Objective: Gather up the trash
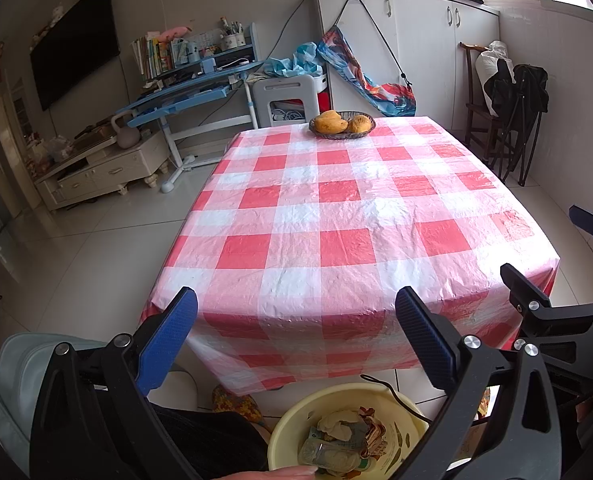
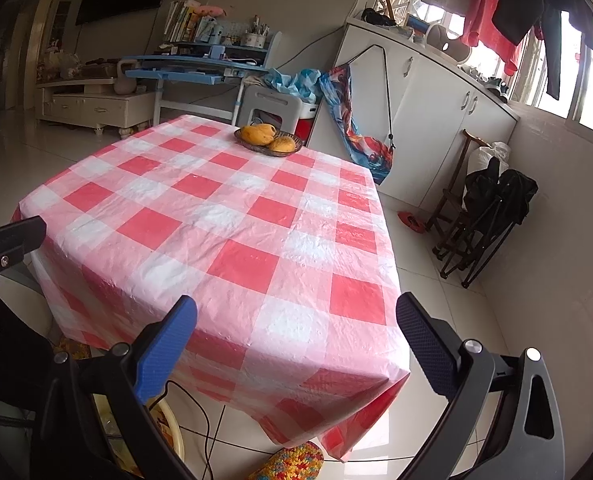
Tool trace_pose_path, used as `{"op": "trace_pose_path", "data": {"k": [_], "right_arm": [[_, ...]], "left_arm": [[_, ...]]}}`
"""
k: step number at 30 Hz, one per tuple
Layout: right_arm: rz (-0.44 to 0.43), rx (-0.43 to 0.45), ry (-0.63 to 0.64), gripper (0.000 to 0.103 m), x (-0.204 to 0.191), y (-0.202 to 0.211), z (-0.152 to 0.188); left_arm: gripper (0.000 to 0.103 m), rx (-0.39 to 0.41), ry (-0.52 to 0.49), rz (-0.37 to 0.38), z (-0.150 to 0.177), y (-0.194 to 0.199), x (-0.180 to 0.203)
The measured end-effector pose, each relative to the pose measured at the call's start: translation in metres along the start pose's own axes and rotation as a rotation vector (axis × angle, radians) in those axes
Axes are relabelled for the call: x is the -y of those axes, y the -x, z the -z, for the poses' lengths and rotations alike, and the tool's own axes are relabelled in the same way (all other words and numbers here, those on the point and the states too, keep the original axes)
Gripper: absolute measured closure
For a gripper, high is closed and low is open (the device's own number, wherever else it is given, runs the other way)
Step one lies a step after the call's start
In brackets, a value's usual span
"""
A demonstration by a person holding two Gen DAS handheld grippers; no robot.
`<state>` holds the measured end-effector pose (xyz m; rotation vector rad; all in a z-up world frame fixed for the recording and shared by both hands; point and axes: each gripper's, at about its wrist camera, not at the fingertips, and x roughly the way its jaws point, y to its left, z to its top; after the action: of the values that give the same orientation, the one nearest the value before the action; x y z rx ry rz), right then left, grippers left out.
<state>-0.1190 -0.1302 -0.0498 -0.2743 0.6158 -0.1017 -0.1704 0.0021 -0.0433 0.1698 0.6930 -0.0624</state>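
Hovering at the near edge of a checked worktop, both tools released and holding nothing.

Left tool (image 1: 296,344) and right tool (image 2: 296,350) hang with jaws spread wide before the worktop (image 1: 336,208), draped in a red-and-white checked cloth. A dark basket (image 1: 342,130) of yellow fruit (image 1: 330,121) sits at its far edge. Crumpled trash (image 1: 338,438) lies in a yellow basin (image 1: 284,432) on the tiled floor (image 1: 96,248), near and below the left tool. White cabinets (image 1: 416,48) line the far right wall.
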Motion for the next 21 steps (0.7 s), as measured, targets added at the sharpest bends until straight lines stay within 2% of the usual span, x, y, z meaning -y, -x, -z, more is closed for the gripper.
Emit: {"op": "trace_pose_path", "data": {"k": [12, 21], "right_arm": [[0.014, -0.007, 0.003, 0.008, -0.001, 0.001, -0.001], [0.014, -0.003, -0.014, 0.008, -0.002, 0.007, -0.006]], "left_arm": [[0.007, 0.001, 0.002, 0.001, 0.000, 0.000, 0.000], [0.007, 0.010, 0.017, -0.019, 0.002, 0.001, -0.015]]}}
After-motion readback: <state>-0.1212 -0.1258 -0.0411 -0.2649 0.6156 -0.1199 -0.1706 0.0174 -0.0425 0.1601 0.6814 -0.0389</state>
